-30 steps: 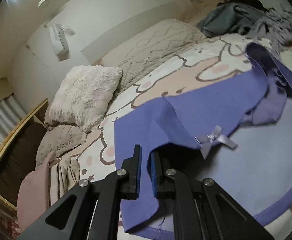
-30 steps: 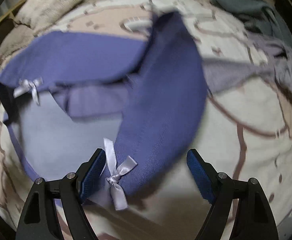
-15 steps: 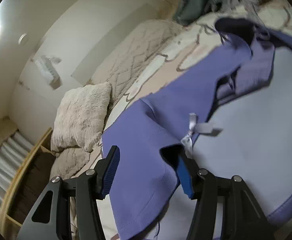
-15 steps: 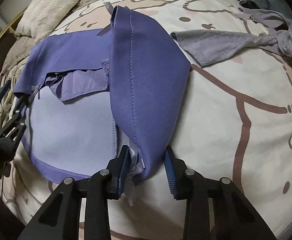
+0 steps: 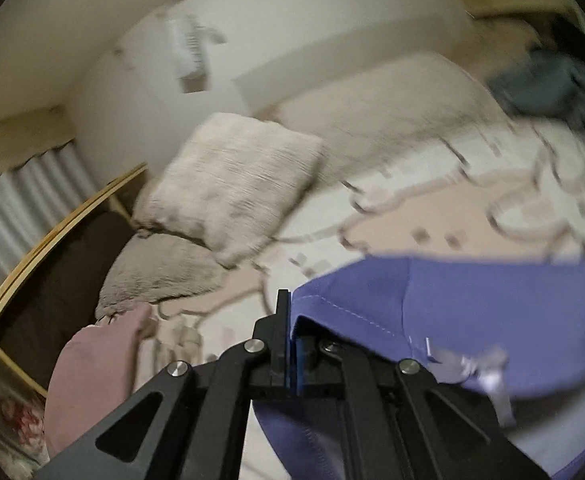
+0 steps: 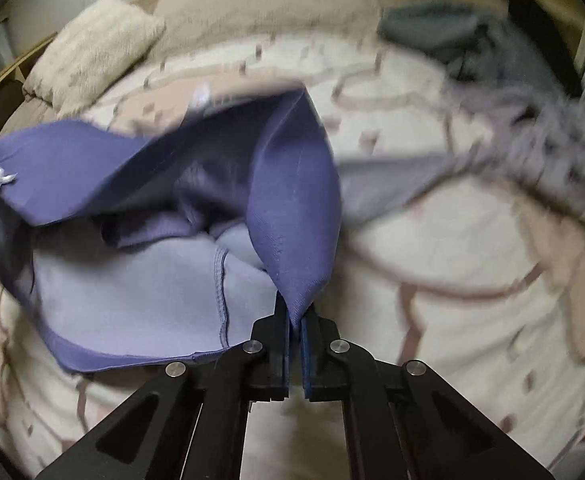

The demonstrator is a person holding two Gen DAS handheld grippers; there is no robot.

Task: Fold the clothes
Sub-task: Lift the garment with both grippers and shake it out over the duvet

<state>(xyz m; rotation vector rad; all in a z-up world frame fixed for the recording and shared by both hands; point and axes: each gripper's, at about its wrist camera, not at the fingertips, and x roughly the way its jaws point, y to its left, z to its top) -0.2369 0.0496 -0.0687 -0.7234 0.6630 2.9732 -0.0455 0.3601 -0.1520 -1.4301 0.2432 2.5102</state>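
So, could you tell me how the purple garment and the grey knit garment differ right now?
The purple garment is pinched by both grippers, left and right; the grey knit garment lies untouched. The purple one is smooth cloth with small satin bows; the grey one looks fuzzy and crumpled. The purple one lies near; the grey one lies farther right. Both are on the cartoon-print bedspread.

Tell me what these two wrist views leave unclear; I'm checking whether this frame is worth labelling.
- Left wrist view: purple garment runs off the right and bottom edges, its shape unknown; the left gripper covers the pinched edge.
- Right wrist view: motion blur smears the grey clothes pile; separate items cannot be told apart.
- Right wrist view: right gripper hides how much fabric it holds.
- Both views: bedspread print is blurred.
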